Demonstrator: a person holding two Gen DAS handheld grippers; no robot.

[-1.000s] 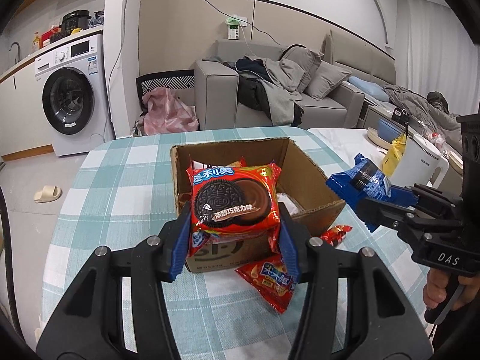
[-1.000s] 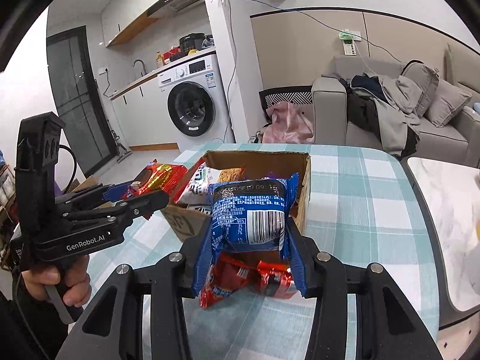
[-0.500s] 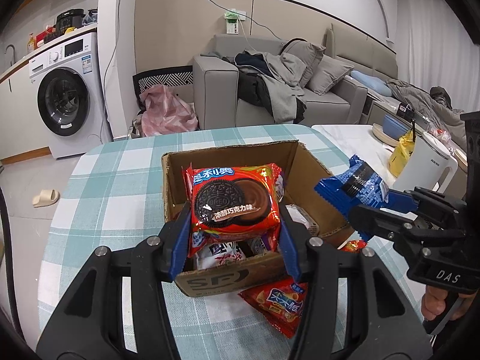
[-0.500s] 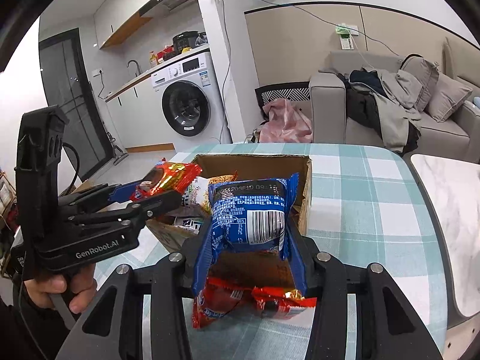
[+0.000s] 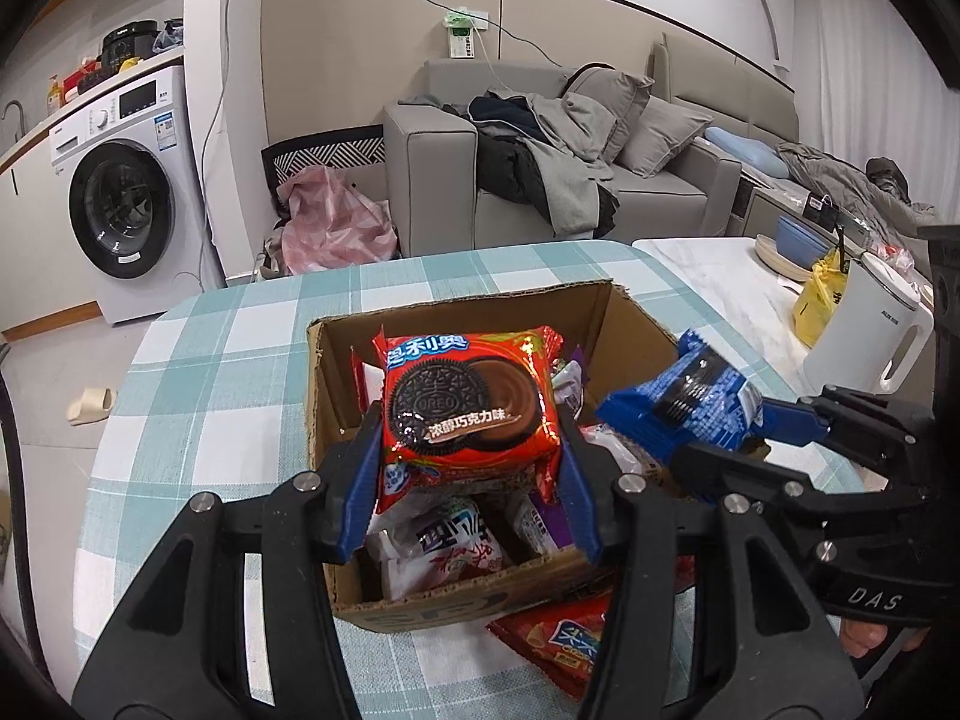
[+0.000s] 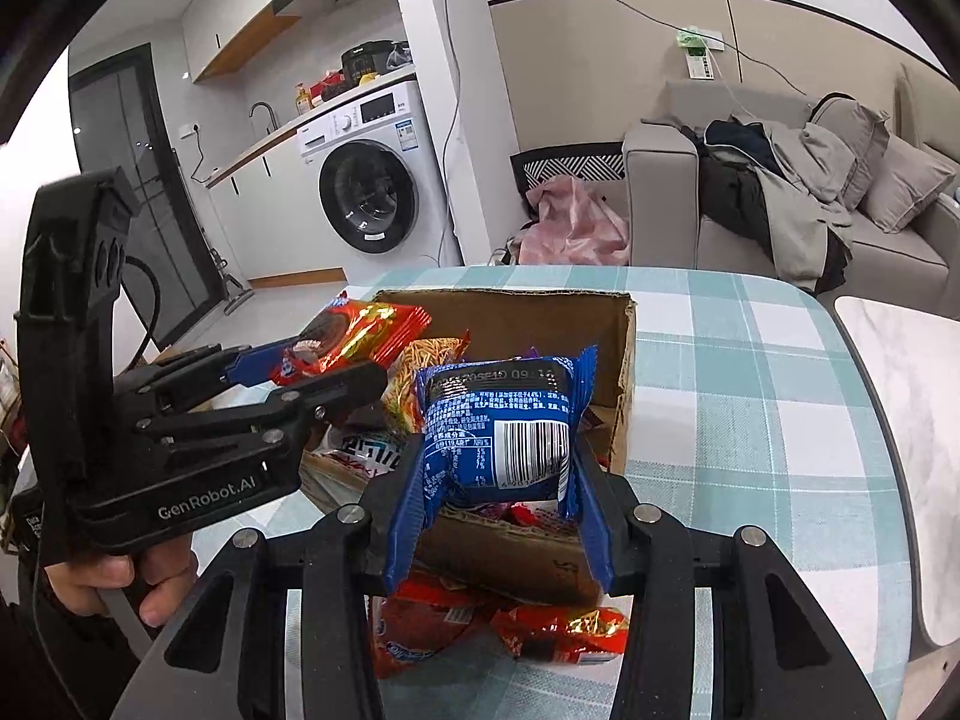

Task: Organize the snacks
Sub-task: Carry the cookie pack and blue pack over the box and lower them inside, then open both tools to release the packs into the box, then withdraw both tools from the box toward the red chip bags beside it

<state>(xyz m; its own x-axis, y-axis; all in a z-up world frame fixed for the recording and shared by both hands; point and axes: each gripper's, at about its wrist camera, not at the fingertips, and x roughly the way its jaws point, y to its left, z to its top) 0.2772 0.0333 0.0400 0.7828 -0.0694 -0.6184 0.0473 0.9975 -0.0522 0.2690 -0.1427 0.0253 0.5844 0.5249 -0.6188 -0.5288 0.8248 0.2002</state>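
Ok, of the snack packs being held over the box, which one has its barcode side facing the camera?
The blue pack in the right claw; the left claw's red Oreo pack shows its front.

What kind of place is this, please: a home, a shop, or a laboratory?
Most likely a small home, an open living room and kitchen: a grey sofa piled with clothes, a washing machine under a counter, and a table with a checked tablecloth.

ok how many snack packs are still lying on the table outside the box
2, both against the cardboard box's near wall: a red cookie pack and a smaller red-gold pack beside it. Others may be hidden.
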